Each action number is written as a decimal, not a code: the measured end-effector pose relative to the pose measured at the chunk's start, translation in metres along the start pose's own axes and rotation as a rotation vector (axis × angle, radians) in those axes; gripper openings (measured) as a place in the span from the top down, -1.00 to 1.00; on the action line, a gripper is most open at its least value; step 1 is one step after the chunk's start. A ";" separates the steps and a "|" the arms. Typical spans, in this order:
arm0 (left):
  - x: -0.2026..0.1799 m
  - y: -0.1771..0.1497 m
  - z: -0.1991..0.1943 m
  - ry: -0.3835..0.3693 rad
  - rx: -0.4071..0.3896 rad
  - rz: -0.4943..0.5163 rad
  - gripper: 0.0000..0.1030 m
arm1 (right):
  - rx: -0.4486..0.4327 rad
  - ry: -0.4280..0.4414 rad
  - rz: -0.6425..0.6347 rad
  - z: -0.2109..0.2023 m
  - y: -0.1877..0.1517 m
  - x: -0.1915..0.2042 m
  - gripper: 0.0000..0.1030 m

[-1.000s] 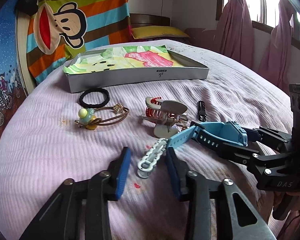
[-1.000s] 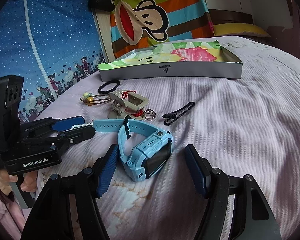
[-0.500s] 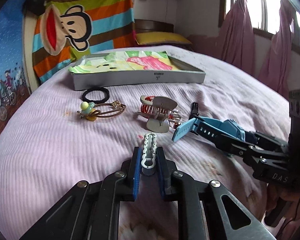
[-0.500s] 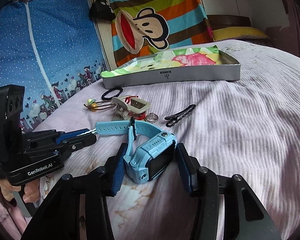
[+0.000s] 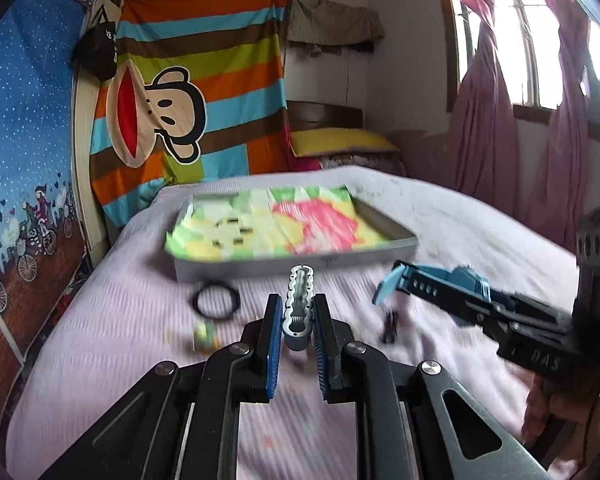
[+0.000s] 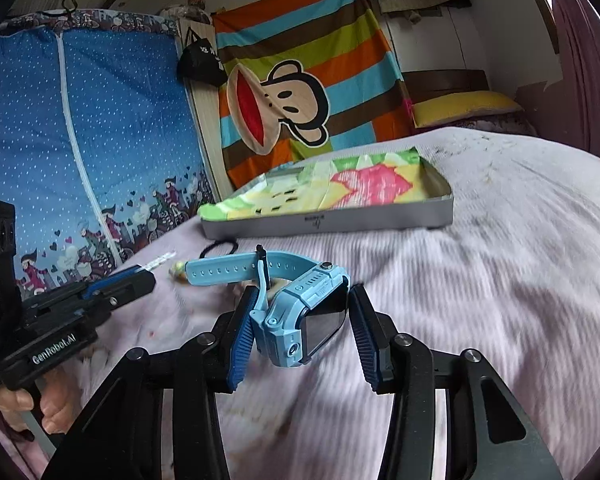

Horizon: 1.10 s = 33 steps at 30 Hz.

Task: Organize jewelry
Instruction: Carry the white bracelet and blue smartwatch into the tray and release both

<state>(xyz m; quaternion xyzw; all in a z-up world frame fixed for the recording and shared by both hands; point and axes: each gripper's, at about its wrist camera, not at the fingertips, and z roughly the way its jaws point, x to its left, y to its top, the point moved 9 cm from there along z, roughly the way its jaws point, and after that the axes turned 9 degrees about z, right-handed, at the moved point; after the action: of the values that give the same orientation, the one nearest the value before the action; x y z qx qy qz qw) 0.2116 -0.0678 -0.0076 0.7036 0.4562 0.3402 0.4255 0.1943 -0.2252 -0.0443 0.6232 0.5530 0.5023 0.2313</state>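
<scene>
Left gripper clamps the bracelet, lifted off the bed; right gripper grips the watch alongside, angled slightly down.

The left gripper pinches a white link bracelet above the lilac bedspread. To its right, the right gripper carries a blue watch. Beyond lie a black hair tie and a grey tray.

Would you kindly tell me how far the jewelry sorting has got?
Done: nothing shows inside the grey paper-lined tray. In hand: the left gripper clamps a white chain-link bracelet; the right gripper grips a light-blue smartwatch. Left: the black hair tie and blurred trinkets on the bedspread.
</scene>
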 end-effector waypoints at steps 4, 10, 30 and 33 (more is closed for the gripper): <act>0.026 0.030 0.035 0.019 0.016 -0.036 0.72 | -0.022 0.026 0.026 0.022 0.034 0.002 0.21; 0.066 0.049 0.090 0.037 0.067 -0.130 0.72 | -0.006 0.031 0.038 0.083 0.077 0.009 0.21; 0.080 0.003 0.177 0.024 0.365 -0.117 0.71 | 0.249 -0.084 -0.011 0.224 0.063 0.003 0.20; 0.081 0.004 0.175 0.029 0.349 -0.109 0.70 | 0.259 -0.077 -0.015 0.223 0.059 0.002 0.19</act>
<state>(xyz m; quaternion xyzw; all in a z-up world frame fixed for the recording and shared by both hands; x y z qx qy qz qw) 0.3935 -0.0439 -0.0682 0.7360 0.5518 0.2425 0.3083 0.4179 -0.1808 -0.0803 0.6625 0.6087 0.4004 0.1737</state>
